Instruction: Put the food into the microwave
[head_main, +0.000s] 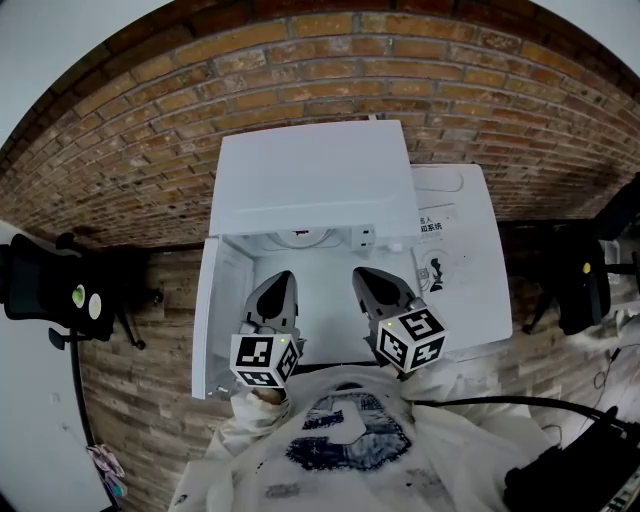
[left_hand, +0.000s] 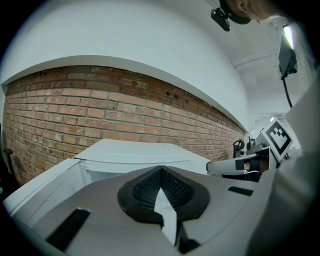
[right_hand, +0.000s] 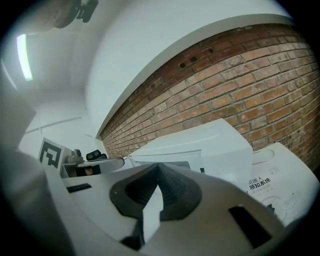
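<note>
1. Locate the microwave (head_main: 312, 178). It is the white box at the far middle of the scene, backed against the brick wall (head_main: 330, 70). Its opening faces you, and a round ring shows on the cavity floor. The white panel (head_main: 218, 310) running toward you along the left side appears to be its door, swung open (whether it is the door or a side wall cannot be settled).

2. Check your left gripper (head_main: 283, 276). It sits near of the opening, left of centre, just beside that panel, and its tip aims at the cavity. In the left gripper view the ribbed black pads (left_hand: 145, 190) meet at the tip, pressed together with nothing pinched.

3. Check your right gripper (head_main: 362, 272). It sits level with the left one, right of centre, and the two are apart and roughly parallel. In the right gripper view its pads (right_hand: 176, 192) also meet at the tip, pressed together on nothing.

4. Note the marker cubes: the left cube (head_main: 264, 360) and the right cube (head_main: 412, 340) lie nearest you, above your white shirt (head_main: 350, 450).

5. Note the white printed board (head_main: 468, 250). It lies just right of the microwave, and the right gripper's tip is left of its edge.
</note>
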